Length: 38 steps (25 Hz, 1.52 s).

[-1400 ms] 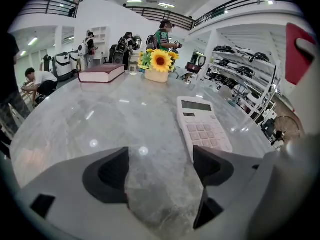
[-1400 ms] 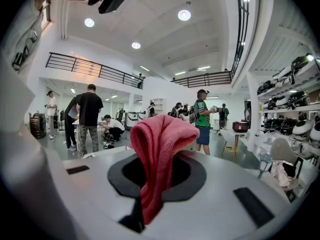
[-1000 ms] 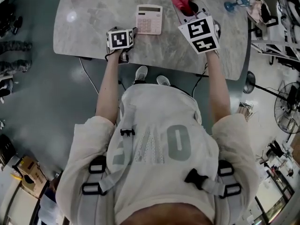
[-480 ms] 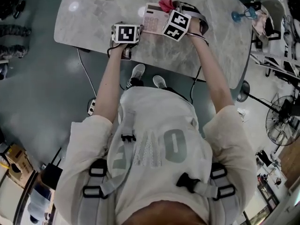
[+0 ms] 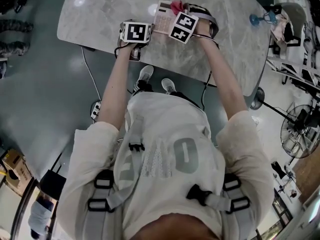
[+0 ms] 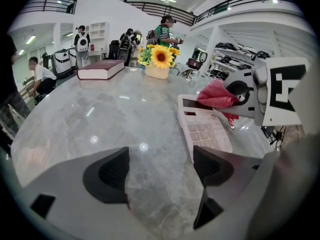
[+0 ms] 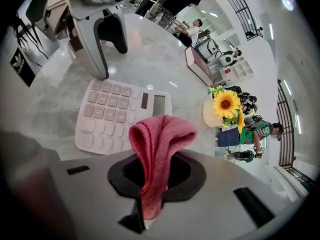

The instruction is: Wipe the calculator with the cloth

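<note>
A pale pink calculator (image 7: 117, 115) lies flat on the marble table (image 5: 100, 14). My right gripper (image 7: 155, 176) is shut on a folded red cloth (image 7: 159, 141), whose loop hangs just above the calculator's near edge. From the head view, the cloth (image 5: 175, 5) and the right marker cube cover most of the calculator (image 5: 161, 14). My left gripper (image 6: 160, 170) is open with nothing between its jaws and rests low over the table, just left of the calculator (image 6: 204, 128). Its view shows the cloth (image 6: 216, 95) over the calculator's far right corner.
A dark red book (image 6: 100, 69) and a vase of sunflowers (image 6: 160, 61) stand at the table's far side. A blue object (image 5: 260, 18) lies near the right edge. The table's near edge runs just under both grippers. People stand in the hall behind.
My right gripper has carried the cloth left from the table's right part to the calculator and now sits over it. The left gripper has stayed beside the calculator.
</note>
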Tool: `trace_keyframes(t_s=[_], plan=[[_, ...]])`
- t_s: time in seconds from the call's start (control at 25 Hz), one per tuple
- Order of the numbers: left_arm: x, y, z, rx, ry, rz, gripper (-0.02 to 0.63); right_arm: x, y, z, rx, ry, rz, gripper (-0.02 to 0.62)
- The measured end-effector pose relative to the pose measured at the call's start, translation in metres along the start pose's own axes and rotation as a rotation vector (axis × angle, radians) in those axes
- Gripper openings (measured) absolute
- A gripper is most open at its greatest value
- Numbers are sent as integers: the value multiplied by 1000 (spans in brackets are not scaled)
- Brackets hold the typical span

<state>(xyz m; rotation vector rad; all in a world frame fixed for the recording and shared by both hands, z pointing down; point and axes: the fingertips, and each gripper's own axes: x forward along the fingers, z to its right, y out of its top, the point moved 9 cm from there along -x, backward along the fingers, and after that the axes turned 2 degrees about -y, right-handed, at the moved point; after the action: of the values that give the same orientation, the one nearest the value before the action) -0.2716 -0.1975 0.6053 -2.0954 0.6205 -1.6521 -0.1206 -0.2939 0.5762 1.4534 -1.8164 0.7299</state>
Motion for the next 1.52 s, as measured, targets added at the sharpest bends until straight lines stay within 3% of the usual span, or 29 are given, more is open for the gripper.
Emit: trace_keyframes(t_s=[0.76,1.52], plan=[[2,0,4,-3,-1,-13,390,-36,8,-73,-119,229,73,54],[3,1,2,-1,-7,-22,390,-48,12,-98,-140,242,96,54]])
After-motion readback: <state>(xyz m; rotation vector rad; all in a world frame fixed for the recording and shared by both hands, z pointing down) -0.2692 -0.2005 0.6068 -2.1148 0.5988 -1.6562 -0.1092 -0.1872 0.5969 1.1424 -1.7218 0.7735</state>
